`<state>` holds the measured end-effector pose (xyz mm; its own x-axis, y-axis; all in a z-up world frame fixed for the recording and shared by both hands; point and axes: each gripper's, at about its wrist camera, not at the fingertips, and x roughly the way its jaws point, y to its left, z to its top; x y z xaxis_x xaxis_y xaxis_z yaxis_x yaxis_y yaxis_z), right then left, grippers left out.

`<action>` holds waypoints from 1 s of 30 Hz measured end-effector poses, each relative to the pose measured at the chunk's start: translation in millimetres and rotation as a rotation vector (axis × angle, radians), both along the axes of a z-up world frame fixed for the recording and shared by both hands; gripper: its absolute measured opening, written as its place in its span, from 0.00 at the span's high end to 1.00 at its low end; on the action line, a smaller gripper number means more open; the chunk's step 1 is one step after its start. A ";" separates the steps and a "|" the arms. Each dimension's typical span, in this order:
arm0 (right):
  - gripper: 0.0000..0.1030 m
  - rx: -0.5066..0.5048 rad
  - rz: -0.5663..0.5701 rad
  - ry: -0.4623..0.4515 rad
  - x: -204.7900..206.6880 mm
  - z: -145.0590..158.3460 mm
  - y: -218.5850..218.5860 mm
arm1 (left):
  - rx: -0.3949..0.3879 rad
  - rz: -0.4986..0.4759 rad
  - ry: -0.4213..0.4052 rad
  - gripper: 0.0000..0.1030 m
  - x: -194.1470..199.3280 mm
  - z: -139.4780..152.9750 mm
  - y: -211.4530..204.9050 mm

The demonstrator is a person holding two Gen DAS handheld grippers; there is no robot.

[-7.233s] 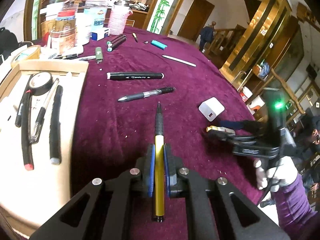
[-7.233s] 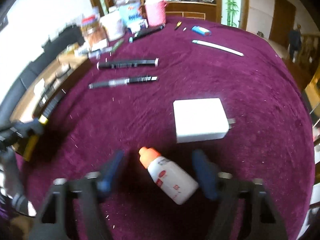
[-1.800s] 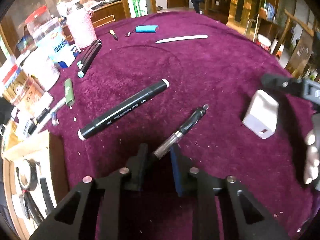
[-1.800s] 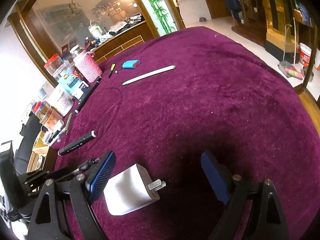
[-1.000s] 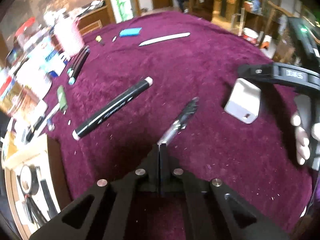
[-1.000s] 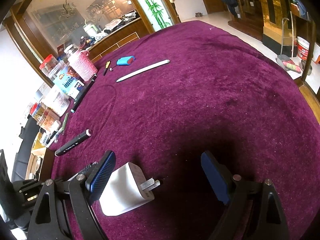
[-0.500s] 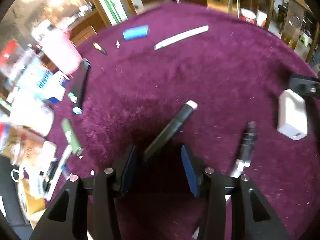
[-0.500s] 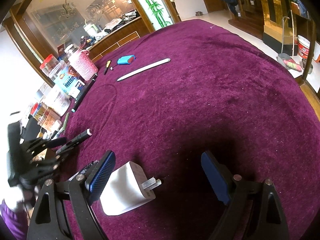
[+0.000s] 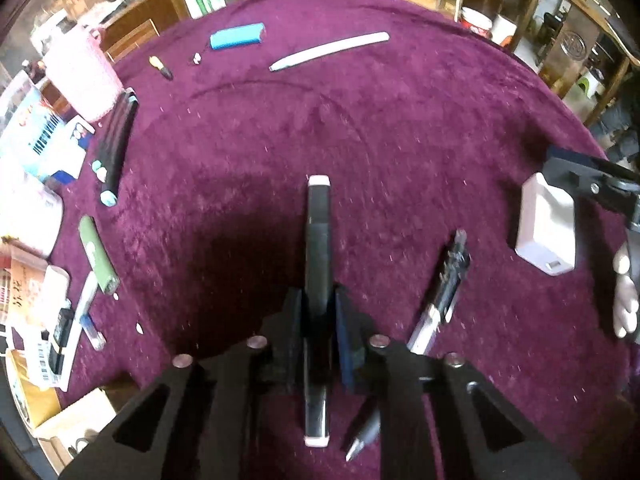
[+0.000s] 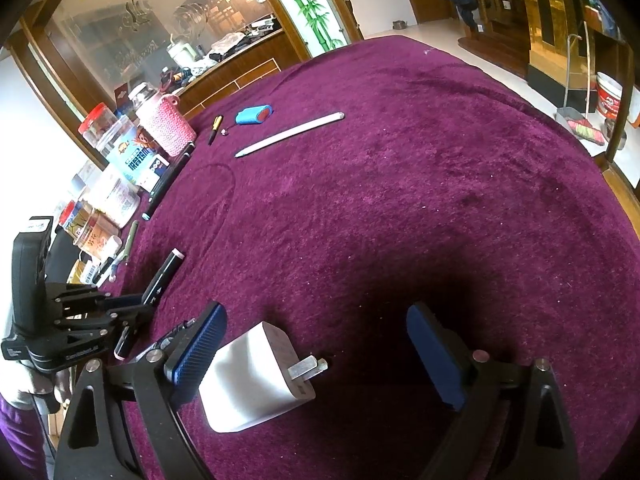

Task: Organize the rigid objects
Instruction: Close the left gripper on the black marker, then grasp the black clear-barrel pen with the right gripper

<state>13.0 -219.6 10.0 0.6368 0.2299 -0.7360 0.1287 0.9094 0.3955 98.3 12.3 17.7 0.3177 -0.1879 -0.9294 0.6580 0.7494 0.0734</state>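
Observation:
A black marker (image 9: 318, 236) with white end caps lies on the purple tablecloth (image 9: 400, 140), running straight between my left gripper's (image 9: 318, 296) fingers. The jaws are closing and both pads touch its barrel. From the right wrist view the left gripper (image 10: 132, 304) grips the marker (image 10: 164, 272) low over the cloth. A black and clear pen (image 9: 444, 292) lies just right of it. My right gripper (image 10: 316, 312) stands open, its left finger (image 10: 200, 340) against a white charger plug (image 10: 256, 376), which also shows as the charger (image 9: 546, 224).
Far across the cloth lie a blue lighter (image 9: 238, 36) and a long white stick (image 9: 330, 50). Two black markers (image 9: 116, 144), a green tube (image 9: 98, 254), a pink-sleeved jar (image 9: 80, 76) and boxes crowd the left edge. A wooden tray corner (image 9: 72, 424) sits near left.
My left gripper left the pen, moved left to the black marker, opened around it and closed onto it. The marker now lies straight along the fingers. The right gripper has not moved.

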 end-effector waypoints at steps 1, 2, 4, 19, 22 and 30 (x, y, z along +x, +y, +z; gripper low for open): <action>0.09 0.000 0.000 0.000 -0.2 0.0 -0.3 | -0.007 0.012 -0.020 0.79 -0.6 -0.2 -0.2; 0.09 0.000 0.002 -0.001 -0.2 0.0 -0.1 | -0.023 0.030 -0.034 0.81 -1.7 -0.3 0.4; 0.08 -0.001 0.005 -0.004 -0.3 0.0 0.2 | -0.073 0.077 -0.026 0.86 -2.7 2.7 3.9; 0.08 -0.015 0.049 -0.179 -31.0 56.0 30.5 | -0.575 0.254 -0.163 0.86 -127.6 103.4 113.2; 0.08 0.059 0.195 -0.101 -25.7 61.2 74.1 | -0.602 0.291 -0.203 0.86 -150.9 108.9 143.1; 0.25 0.115 0.242 0.197 25.8 2.9 155.1 | -0.675 0.463 -0.238 0.86 -195.2 94.9 235.3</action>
